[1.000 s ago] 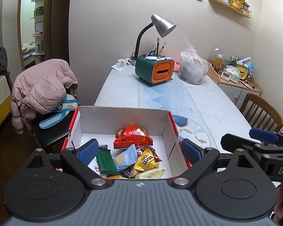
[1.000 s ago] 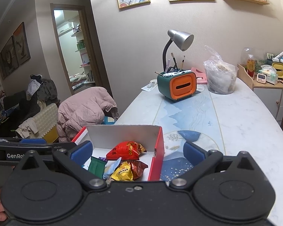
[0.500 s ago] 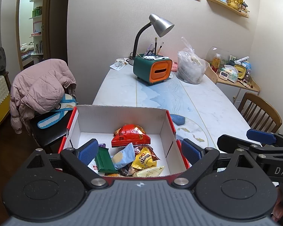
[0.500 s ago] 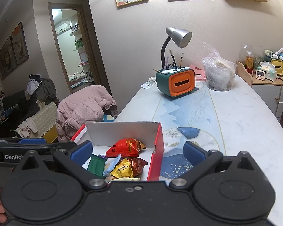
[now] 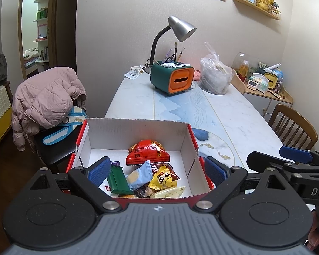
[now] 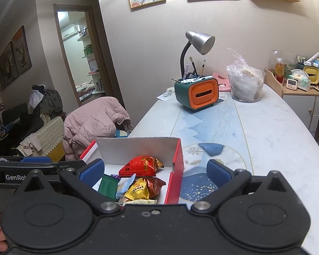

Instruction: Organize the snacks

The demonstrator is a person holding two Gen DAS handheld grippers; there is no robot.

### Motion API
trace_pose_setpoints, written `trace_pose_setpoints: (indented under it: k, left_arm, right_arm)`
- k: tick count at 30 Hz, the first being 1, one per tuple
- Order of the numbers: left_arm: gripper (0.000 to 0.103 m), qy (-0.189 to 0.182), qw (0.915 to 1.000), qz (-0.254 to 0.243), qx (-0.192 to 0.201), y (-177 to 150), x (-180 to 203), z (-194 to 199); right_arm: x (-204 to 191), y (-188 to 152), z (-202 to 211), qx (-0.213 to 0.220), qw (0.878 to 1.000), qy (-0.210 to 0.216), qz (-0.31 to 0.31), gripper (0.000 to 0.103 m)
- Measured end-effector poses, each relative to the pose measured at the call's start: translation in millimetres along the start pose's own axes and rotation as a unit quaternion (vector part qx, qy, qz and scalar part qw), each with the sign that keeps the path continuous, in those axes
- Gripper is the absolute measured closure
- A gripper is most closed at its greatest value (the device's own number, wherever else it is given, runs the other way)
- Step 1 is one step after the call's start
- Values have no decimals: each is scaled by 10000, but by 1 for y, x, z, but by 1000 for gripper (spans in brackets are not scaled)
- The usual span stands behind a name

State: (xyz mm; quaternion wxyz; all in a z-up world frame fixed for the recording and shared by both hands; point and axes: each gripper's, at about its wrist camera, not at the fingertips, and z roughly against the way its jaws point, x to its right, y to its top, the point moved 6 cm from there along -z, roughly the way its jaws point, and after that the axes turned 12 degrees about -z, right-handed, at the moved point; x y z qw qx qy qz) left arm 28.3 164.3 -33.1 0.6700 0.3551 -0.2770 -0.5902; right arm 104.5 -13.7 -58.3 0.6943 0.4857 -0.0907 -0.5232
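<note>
A red cardboard box with white inside (image 5: 138, 130) (image 6: 176, 170) stands at the table's near left edge. In it lie several snack packets: a red bag (image 5: 147, 153) (image 6: 140, 165), a yellow M&M's bag (image 5: 162, 179) (image 6: 138, 190), a green packet (image 5: 118, 179) (image 6: 107, 187) and a light blue packet (image 5: 139, 173). My left gripper (image 5: 157, 170) is open and empty above the box's near side. My right gripper (image 6: 155, 171) is open and empty, straddling the box's right wall. The right gripper also shows in the left wrist view (image 5: 287, 155).
A green and orange pen holder (image 5: 171, 80) (image 6: 196, 93), a desk lamp (image 5: 180, 29) and a clear plastic bag (image 5: 214, 77) stand at the table's far end. A chair with a pink jacket (image 5: 46, 99) is left of the table. A wooden chair (image 5: 293, 125) is at the right.
Both grippers have shifted slightly, so the box and the far objects sit a little differently in view. Both stay open and empty. The snacks have not moved.
</note>
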Motion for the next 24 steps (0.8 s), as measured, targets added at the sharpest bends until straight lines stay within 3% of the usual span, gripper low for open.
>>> trace_pose_setpoints:
  k: [24]
  left_arm:
    - [8,-63,10000,-15,-24,0,0,-1]
  right_arm:
    - [4,-1,2,14,10000,-43,-68,0]
